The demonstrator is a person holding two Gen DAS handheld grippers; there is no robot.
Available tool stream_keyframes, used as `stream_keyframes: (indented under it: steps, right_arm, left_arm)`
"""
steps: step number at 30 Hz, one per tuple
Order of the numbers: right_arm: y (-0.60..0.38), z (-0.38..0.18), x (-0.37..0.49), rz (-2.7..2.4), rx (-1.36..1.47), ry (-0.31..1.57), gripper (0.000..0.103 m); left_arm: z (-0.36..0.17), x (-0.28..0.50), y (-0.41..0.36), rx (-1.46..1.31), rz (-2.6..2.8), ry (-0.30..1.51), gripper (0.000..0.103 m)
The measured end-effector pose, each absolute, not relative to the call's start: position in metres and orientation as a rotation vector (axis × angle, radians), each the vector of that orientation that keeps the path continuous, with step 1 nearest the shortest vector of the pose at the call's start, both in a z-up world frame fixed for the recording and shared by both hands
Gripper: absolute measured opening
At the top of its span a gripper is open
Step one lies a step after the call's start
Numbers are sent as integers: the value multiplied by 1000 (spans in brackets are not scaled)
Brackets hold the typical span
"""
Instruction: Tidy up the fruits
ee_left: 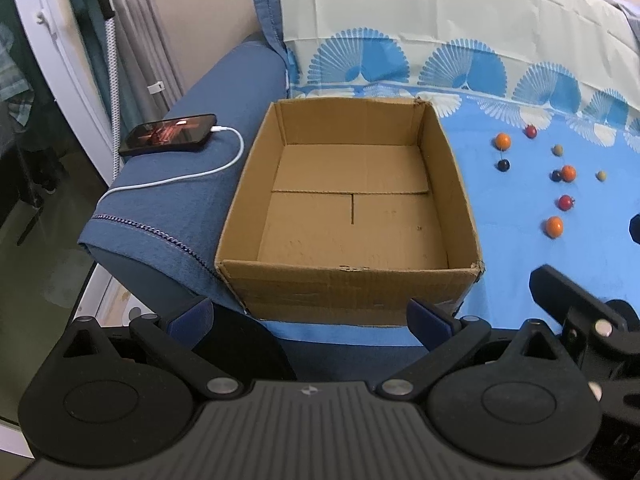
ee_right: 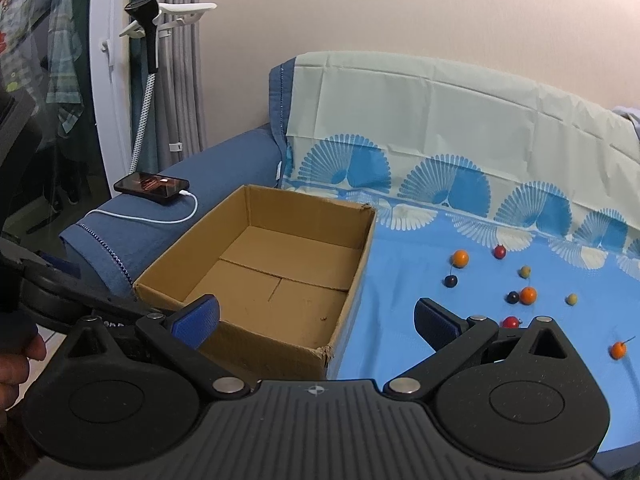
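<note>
Nine small round fruits lie scattered on the blue cloth (ee_left: 520, 248) at the right of both views, well apart from the empty cardboard box (ee_left: 352, 280) at centre frame. Three are orange, among them the nearest orange fruit (ee_left: 554, 227), two are red, two dark and two pale green.

Nothing is in the box yet, so the job looks to be at its start. A sensible first pick is that nearest orange one or the red fruit (ee_left: 566, 202) just above it in the frame. The fruits are round and the cloth is smooth, so they will likely roll if nudged; the jaws should come down straddling one fruit and close gently. The dark and orange pair (ee_left: 563, 174) that touch each other are best left until their neighbours are gone.

Both tools hover low at the bottom of their frames, aimed forward. The left gripper (ee_left: 310, 318) is spread wide and holds nothing, facing the box's near wall. The right gripper (ee_right: 316, 320) is likewise released and empty, pointing between box and fruits.
</note>
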State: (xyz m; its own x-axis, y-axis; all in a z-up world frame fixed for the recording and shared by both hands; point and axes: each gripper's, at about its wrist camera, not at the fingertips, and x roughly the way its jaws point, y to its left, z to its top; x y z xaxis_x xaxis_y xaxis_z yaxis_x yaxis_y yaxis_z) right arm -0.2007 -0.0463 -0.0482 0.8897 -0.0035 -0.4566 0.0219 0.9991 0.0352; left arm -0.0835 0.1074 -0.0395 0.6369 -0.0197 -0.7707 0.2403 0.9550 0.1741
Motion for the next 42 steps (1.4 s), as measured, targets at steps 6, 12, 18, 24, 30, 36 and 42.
stream_keyframes:
  steps: [6, 12, 18, 24, 30, 36, 42]
  right_arm:
    - [-78, -50, -201, -83, 119, 455, 103]
    - [-146, -67, -211, -264, 214, 424, 103]
    - [-239, -91, -227, -518, 266, 434, 103]
    - [-345, -126, -233, -767, 304, 448, 103]
    - [-459, -177, -194, -858, 428, 517, 102]
    - [-533, -239, -131, -908, 483, 619, 102]
    - [-582, -275, -95, -938, 488, 622, 102]
  left_arm:
    - [-40, -78, 87, 307, -200, 868, 103]
    - [-43, -63, 47, 253, -351, 902, 103]
    - [-52, -44, -13, 186, -475, 933, 103]
    - [-79, -18, -108, 360, -528, 966, 103]
    - [-120, 11, -214, 527, -611, 868, 103]
    - [-192, 46, -313, 628, -698, 891, 103]
    - [-249, 77, -369, 674, -711, 938, 103]
